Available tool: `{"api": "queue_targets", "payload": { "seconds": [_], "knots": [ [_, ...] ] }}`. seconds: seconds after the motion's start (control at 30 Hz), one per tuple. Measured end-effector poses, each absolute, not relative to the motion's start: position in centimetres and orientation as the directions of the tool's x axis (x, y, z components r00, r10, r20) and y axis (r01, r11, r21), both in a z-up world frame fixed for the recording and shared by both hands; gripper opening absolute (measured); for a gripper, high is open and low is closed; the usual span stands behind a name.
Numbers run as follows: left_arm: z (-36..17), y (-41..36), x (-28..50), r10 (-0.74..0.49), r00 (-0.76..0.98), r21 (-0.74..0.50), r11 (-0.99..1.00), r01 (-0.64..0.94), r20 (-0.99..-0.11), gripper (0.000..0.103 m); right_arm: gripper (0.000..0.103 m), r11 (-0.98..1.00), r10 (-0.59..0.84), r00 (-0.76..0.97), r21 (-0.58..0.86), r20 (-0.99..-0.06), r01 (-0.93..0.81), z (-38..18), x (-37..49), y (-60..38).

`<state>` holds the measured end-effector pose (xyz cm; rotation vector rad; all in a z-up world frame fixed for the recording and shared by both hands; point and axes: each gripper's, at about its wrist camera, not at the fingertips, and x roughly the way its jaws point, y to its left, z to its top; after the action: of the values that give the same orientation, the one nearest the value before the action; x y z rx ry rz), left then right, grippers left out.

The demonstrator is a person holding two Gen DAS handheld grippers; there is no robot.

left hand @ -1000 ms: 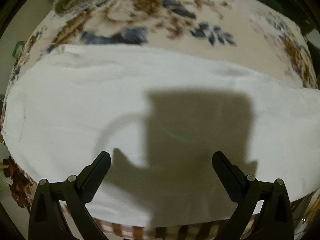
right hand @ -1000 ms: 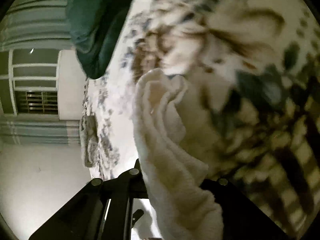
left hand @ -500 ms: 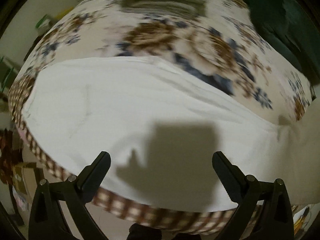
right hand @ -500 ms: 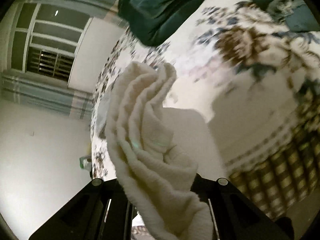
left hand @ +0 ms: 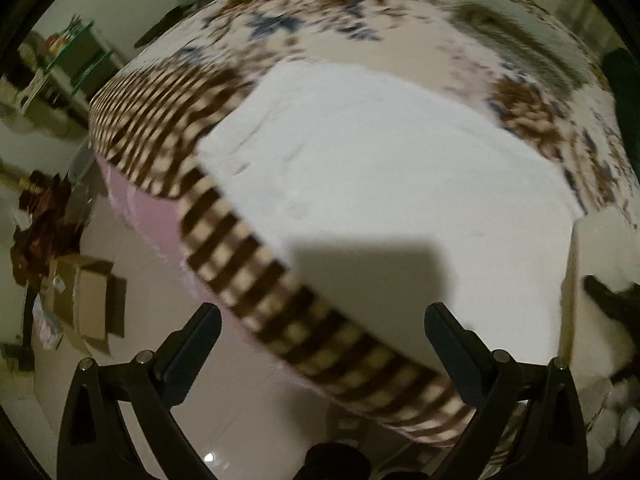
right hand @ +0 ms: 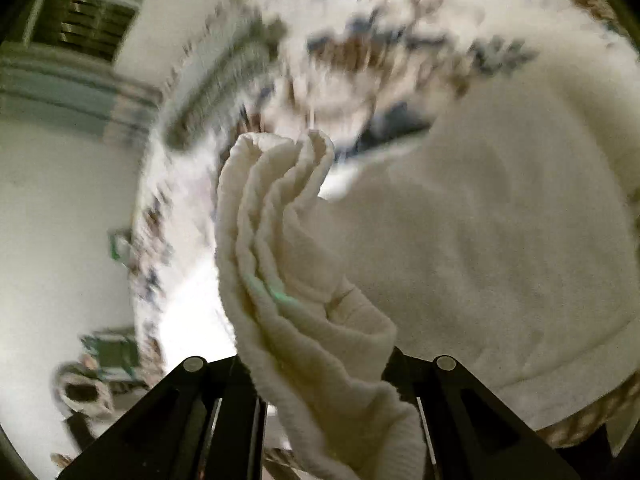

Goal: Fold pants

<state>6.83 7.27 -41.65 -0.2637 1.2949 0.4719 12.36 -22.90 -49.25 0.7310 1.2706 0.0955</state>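
The white pants (left hand: 392, 184) lie spread flat on the floral bed, near its checked edge. My left gripper (left hand: 322, 344) is open and empty, hovering over the bed edge in front of the pants. My right gripper (right hand: 320, 364) is shut on a bunched end of the pants (right hand: 288, 248), held up above the flat part of the pants (right hand: 500, 240). The right gripper (left hand: 612, 312) shows as a dark shape with white cloth at the right edge of the left wrist view.
The bed (left hand: 248, 256) has a brown checked border and a pink skirt. A folded grey garment (left hand: 504, 20) lies at the far side. Cardboard boxes (left hand: 84, 304) and clutter sit on the floor at left. A shelf (left hand: 80, 56) stands by the wall.
My left gripper has swung left toward the bed's corner, staying open. My right gripper has carried the bunched pants end over the spread part of the pants.
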Motion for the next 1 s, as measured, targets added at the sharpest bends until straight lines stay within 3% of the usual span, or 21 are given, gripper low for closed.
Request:
{"api": "queue_targets", "payload": {
  "seconds": [0.03,0.07,0.13,0.23,0.27,0.43,0.57,0.6,0.63,0.67,0.7,0.83,1.0],
  "knots": [
    [-41.7,7.6,6.6,0.183,0.191,0.069,0.872,-0.484,-0.964,0.103,0.025,0.783,0.457,0.279,0.531,-0.844,0.323,-50.0,12.5,-21.5],
    [-41.6,7.9,6.4,0.174,0.187,0.060,0.867,-0.495,-0.967,0.103,0.041,0.781,0.482,0.233,0.535,-0.845,0.322,-50.7,12.9,-20.5],
    [-41.3,8.2,6.4,0.136,0.196,0.017,0.859,-0.512,-0.971,0.103,0.055,0.780,0.547,0.156,0.569,-0.822,0.261,-50.7,13.2,-18.6],
    [-40.4,7.1,7.5,0.063,0.234,-0.068,0.857,-0.512,-0.970,0.103,0.058,0.682,0.661,0.172,0.680,-0.730,0.267,-49.0,12.5,-20.5],
    [-40.2,6.3,8.3,0.033,0.250,-0.099,0.861,-0.499,-0.968,0.103,0.064,0.672,0.661,0.183,0.683,-0.727,0.286,-48.5,12.5,-21.9],
    [-41.4,1.2,13.5,-0.088,0.252,-0.182,0.907,-0.380,-0.964,0.103,0.074,0.797,0.446,0.238,0.504,-0.863,0.333,-45.7,10.6,-30.7],
    [-43.5,-3.2,17.3,-0.125,0.212,-0.183,0.942,-0.280,-0.969,0.100,0.078,0.855,0.294,0.170,0.338,-0.941,0.393,-47.8,9.8,-36.3],
    [-44.4,-4.2,18.5,-0.112,0.194,-0.160,0.954,-0.254,-0.974,0.095,0.078,0.863,0.272,0.147,0.309,-0.951,0.399,-48.4,9.8,-36.9],
    [-44.9,-4.7,19.2,-0.100,0.185,-0.143,0.961,-0.238,-0.978,0.074,0.078,0.866,0.266,0.126,0.294,-0.956,0.404,-49.2,10.0,-37.6],
    [-45.9,-5.2,20.0,-0.090,0.165,-0.126,0.967,-0.221,-0.982,0.042,0.078,0.864,0.272,0.111,0.293,-0.956,0.409,-50.1,9.7,-38.1],
    [-46.6,-5.4,20.6,-0.097,0.147,-0.127,0.970,-0.207,-0.984,0.027,0.078,0.867,0.271,0.089,0.283,-0.958,0.410,-51.0,9.7,-38.1],
    [-47.0,-5.6,21.0,-0.101,0.181,-0.134,0.974,-0.183,-0.978,0.010,0.077,0.855,0.309,0.040,0.296,-0.950,0.425,-53.7,8.7,-38.3],
    [-46.1,-5.2,20.7,-0.102,0.229,-0.147,0.972,-0.185,-0.968,0.009,0.077,0.870,0.293,0.042,0.284,-0.955,0.404,-54.6,7.8,-37.8]
  ]
}}
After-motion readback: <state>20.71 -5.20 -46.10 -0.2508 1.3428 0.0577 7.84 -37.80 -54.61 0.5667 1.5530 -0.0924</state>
